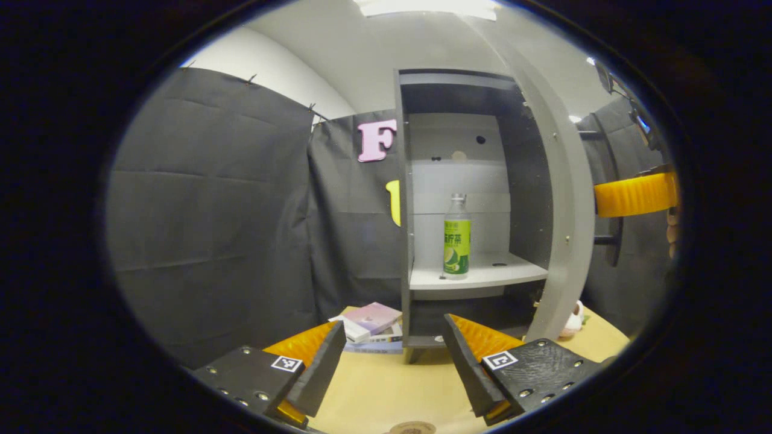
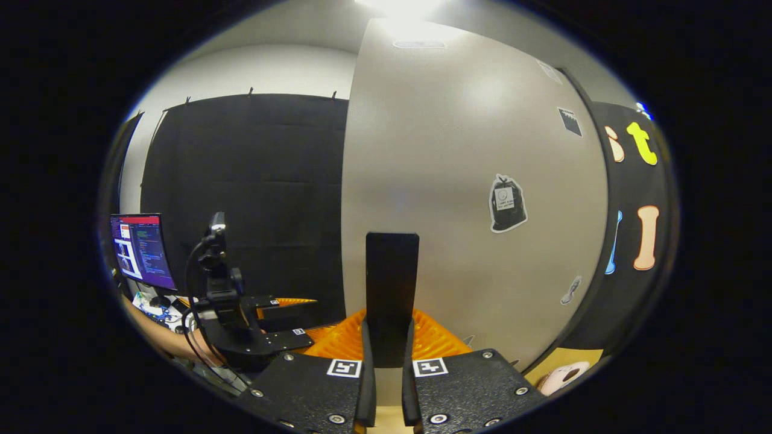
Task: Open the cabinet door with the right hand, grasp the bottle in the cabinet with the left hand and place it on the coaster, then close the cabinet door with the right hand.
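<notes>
The cabinet (image 1: 405,199) stands open, and its grey door (image 1: 564,211) is swung out to the right. A clear bottle (image 1: 456,238) with a green label stands upright on the white shelf (image 1: 482,275). My left gripper (image 1: 392,361) is open and empty, low over the table and well short of the bottle. A round coaster (image 1: 412,428) peeks in at the bottom edge, just below the fingers. In the right gripper view my right gripper (image 2: 388,361) is shut on the door's black handle (image 2: 391,283), against the door's outer face (image 2: 470,181). That gripper (image 1: 633,194) also shows beyond the door's edge.
A stack of books (image 1: 371,325) lies on the wooden table (image 1: 374,386) left of the cabinet's foot. A small pale toy (image 1: 573,322) sits by the door's lower corner. A monitor (image 2: 142,250) glows at the far left, behind the left gripper (image 2: 241,319) and a forearm.
</notes>
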The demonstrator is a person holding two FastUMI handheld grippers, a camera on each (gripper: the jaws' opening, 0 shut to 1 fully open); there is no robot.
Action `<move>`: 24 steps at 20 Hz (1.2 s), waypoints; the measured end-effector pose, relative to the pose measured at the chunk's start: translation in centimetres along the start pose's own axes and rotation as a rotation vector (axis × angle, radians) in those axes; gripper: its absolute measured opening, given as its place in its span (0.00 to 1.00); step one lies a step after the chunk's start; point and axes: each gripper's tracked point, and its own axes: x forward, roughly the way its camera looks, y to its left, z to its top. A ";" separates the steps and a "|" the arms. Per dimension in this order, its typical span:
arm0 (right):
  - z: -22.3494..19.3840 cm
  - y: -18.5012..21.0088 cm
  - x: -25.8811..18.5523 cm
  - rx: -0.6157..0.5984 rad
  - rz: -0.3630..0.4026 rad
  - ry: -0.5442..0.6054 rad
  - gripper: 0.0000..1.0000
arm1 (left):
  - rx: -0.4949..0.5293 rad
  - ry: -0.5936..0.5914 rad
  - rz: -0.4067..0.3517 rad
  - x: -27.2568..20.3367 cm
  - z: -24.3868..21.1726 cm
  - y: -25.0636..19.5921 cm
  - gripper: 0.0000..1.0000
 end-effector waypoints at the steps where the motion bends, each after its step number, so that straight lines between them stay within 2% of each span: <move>1: 0.1 0.0 -0.4 0.004 -0.006 0.000 0.17 | 0.002 0.001 -0.016 0.5 0.1 -0.8 1.00; 2: 0.1 -0.2 -1.0 0.008 -0.012 0.003 0.17 | 0.004 0.004 -0.031 1.0 -0.2 -1.5 0.92; 8: -1.0 -1.5 -5.5 0.034 -0.094 0.021 0.17 | 0.018 -0.022 -0.097 3.1 1.1 -6.2 0.93; 20: -1.8 -5.8 -10.7 0.042 -0.398 0.034 0.18 | 0.062 -0.047 -0.233 11.4 2.4 -14.5 0.92; 24: -1.9 -6.3 -11.4 0.103 -0.482 0.029 0.18 | 0.074 -0.055 -0.266 15.7 2.6 -16.2 0.92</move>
